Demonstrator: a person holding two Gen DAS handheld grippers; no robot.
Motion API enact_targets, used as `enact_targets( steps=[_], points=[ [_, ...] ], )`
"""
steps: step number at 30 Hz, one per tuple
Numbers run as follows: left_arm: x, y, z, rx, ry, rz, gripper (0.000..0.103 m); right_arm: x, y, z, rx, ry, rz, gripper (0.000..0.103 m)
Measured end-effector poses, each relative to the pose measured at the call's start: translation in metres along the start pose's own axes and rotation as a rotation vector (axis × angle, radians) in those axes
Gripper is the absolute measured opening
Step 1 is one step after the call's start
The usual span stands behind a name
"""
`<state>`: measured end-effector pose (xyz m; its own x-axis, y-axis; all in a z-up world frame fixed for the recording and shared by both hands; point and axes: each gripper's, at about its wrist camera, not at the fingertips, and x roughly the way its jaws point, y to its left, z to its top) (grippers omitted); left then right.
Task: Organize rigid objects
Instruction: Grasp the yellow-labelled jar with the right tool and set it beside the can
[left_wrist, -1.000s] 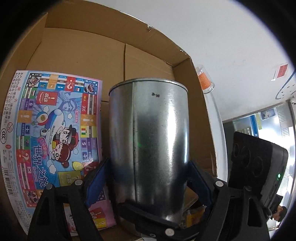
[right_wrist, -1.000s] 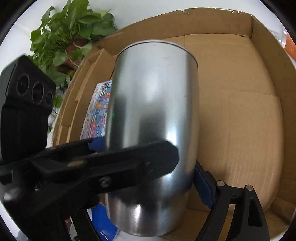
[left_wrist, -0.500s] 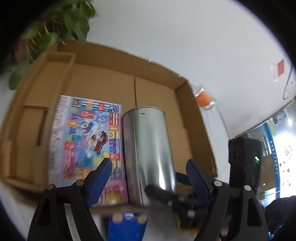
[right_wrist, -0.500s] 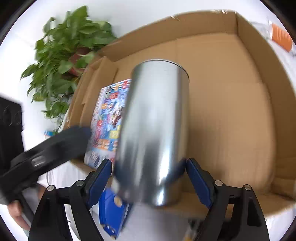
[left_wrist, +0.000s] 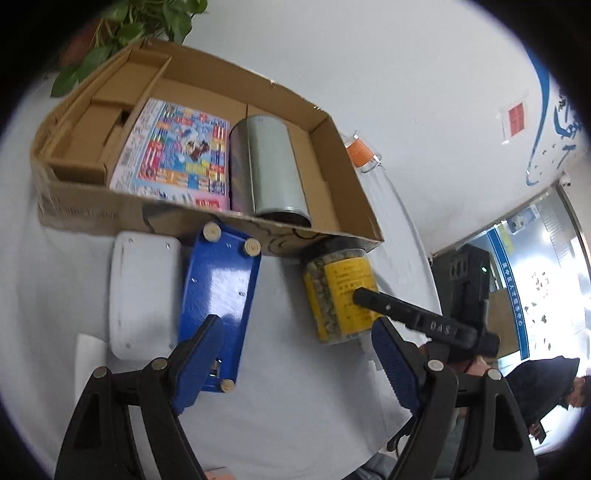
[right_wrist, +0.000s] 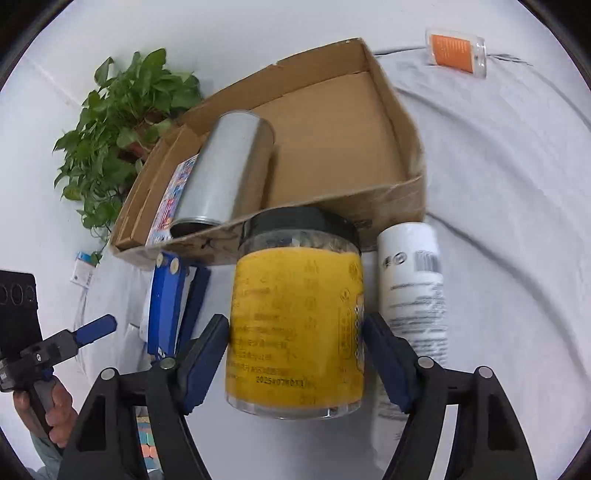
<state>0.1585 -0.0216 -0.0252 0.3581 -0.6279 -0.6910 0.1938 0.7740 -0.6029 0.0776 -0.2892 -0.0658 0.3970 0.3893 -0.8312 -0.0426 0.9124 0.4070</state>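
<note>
A shiny metal tin (left_wrist: 266, 170) lies on its side in the cardboard box (left_wrist: 92, 214), beside a colourful board game box (left_wrist: 173, 151). My left gripper (left_wrist: 297, 328) hangs open over the white table with nothing between its fingers; a blue board with wooden wheels (left_wrist: 218, 291) lies just ahead of its left finger. In the right wrist view a yellow-labelled jar with a black lid (right_wrist: 295, 325) lies against the box (right_wrist: 388, 199). My right gripper (right_wrist: 295, 325) straddles the jar and its jaws are closing, with the pads right at the jar's sides.
A white bottle (right_wrist: 413, 288) lies right of the jar. A flat white object (left_wrist: 144, 291) sits left of the blue board. A small clear jar with an orange label (right_wrist: 454, 51) lies beyond the box, a potted plant (right_wrist: 122, 122) at its far left.
Both grippers have let go of the metal tin and drawn back out of the box; the tin stays lying inside. The right gripper now sits round the yellow jar, its jaws narrower.
</note>
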Motion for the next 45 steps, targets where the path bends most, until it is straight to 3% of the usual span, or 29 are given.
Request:
enact_targets(
  steps=[2, 6, 9, 13, 16, 19, 22, 25, 28, 34, 36, 39, 43, 45],
  points=[
    [0.009, -0.005, -0.006, -0.011, 0.023, -0.006, 0.082, 0.002, 0.019, -0.010, -0.063, 0.035, 0.017, 0.074],
    [0.028, -0.009, -0.022, -0.027, 0.119, -0.087, 0.082, 0.011, 0.052, -0.052, -0.126, 0.181, 0.158, 0.081],
    [0.045, -0.001, -0.036, -0.071, 0.196, -0.047, 0.083, 0.025, 0.070, -0.072, -0.141, 0.224, 0.174, 0.087],
    [0.056, 0.010, -0.050, -0.116, 0.223, -0.017, 0.082, 0.023, 0.077, -0.073, -0.128, 0.212, 0.164, 0.087],
    [0.042, -0.002, -0.040, -0.075, 0.176, -0.017, 0.080, -0.004, 0.080, -0.057, -0.154, 0.151, 0.177, 0.087],
    [0.012, -0.041, 0.001, 0.032, 0.062, -0.065, 0.079, -0.059, 0.081, -0.011, -0.193, -0.006, 0.191, 0.087],
    [-0.001, -0.085, 0.055, 0.182, -0.036, -0.061, 0.078, -0.085, 0.080, 0.043, -0.226, -0.106, 0.167, 0.087],
    [0.011, -0.095, 0.105, 0.212, -0.031, -0.052, 0.078, -0.078, 0.069, 0.097, -0.192, -0.101, 0.154, 0.086],
    [0.047, -0.078, 0.148, 0.155, 0.034, -0.069, 0.078, -0.053, 0.044, 0.131, -0.151, -0.062, 0.141, 0.085],
    [0.124, -0.029, 0.165, 0.006, 0.194, -0.064, 0.069, 0.010, 0.014, 0.134, -0.064, 0.002, 0.002, 0.084],
    [0.134, -0.023, 0.166, -0.014, 0.211, -0.078, 0.060, 0.022, 0.011, 0.138, -0.031, 0.016, -0.045, 0.085],
    [0.138, -0.030, 0.164, 0.028, 0.209, -0.009, 0.049, 0.038, 0.008, 0.136, 0.003, 0.058, -0.091, 0.088],
    [0.125, -0.026, 0.155, 0.064, 0.186, 0.006, 0.049, 0.042, 0.009, 0.130, -0.028, 0.053, -0.115, 0.090],
    [0.106, -0.030, 0.147, 0.114, 0.132, 0.074, 0.049, 0.020, 0.013, 0.117, -0.050, 0.002, -0.085, 0.090]
  ],
)
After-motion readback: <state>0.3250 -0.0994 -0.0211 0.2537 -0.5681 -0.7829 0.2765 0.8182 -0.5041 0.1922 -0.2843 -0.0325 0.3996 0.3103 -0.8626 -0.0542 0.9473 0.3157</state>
